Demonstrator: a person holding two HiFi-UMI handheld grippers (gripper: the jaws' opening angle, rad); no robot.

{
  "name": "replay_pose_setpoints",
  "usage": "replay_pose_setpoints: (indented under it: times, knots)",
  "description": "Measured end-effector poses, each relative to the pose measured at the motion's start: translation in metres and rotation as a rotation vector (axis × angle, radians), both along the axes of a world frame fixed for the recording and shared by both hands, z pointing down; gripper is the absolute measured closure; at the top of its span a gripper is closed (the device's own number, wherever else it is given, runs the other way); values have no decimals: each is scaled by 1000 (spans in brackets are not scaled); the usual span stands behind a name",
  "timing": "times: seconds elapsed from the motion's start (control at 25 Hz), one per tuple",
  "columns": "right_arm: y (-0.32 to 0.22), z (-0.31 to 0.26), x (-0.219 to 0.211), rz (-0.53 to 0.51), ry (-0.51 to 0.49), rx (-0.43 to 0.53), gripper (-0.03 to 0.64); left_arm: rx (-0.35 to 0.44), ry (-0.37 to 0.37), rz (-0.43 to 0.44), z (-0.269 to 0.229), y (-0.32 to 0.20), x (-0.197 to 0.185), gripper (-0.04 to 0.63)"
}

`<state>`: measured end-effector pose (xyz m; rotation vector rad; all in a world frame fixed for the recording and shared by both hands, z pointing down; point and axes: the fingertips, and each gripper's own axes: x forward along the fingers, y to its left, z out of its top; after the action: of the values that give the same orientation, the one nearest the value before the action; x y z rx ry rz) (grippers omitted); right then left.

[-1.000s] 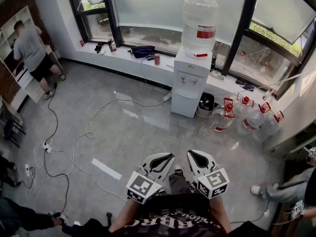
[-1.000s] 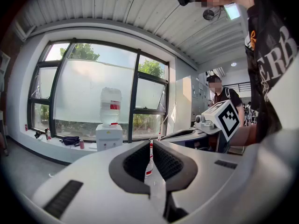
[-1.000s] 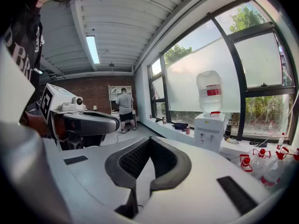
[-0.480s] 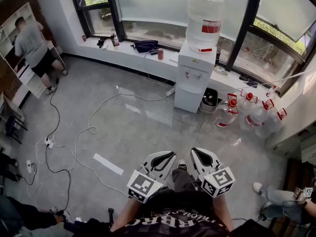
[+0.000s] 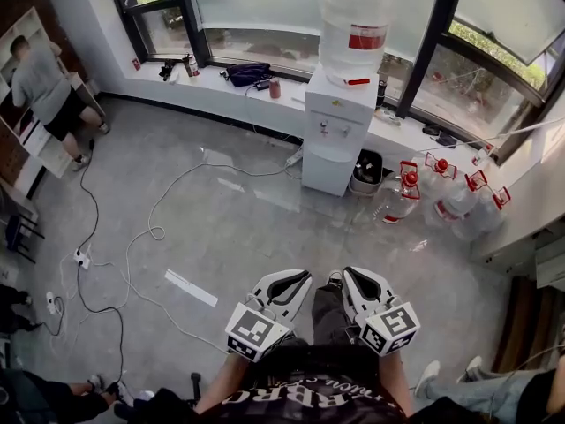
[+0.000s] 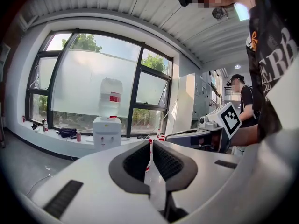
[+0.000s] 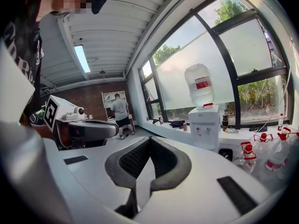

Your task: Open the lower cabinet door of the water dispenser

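The white water dispenser [image 5: 340, 126] stands against the window ledge with a big clear bottle [image 5: 353, 20] on top. Its lower cabinet door [image 5: 325, 170] is closed. My left gripper [image 5: 296, 281] and right gripper [image 5: 353, 279] are held side by side low in the head view, far from the dispenser across the floor, both shut and empty. In the left gripper view the dispenser [image 6: 106, 132] is small beyond the closed jaws of the left gripper [image 6: 151, 146]. Past the closed right gripper [image 7: 148, 141], the right gripper view shows the dispenser [image 7: 204, 125].
White cables [image 5: 150, 228] trail over the grey floor at the left. Several red-capped water bottles [image 5: 441, 193] and a dark bin [image 5: 366, 170] sit right of the dispenser. A person [image 5: 40, 87] stands at a shelf far left. Another person's shoe [image 5: 428, 378] is at the lower right.
Both grippers stayed shut and side by side and moved slightly toward the dispenser, which now looks a little larger. The person at the lower right has shifted.
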<state>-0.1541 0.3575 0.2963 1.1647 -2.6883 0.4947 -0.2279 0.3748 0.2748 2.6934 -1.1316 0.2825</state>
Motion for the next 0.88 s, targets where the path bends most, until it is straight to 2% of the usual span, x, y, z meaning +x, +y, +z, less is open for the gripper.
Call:
replay_pose_setpoints:
  times: [0.36,0.6,0.88]
  knots:
    - [-130,-3,57,-16,-20,4,607,10,-36,-12,-6,-128,56,569]
    - [-224,-18,99,-46,-34,20,607,23,-36,-73,-23,-219,91,568]
    - [-286,-7,132,-60,-49,3,607,-9,-93,-123,-13,-270,113,568]
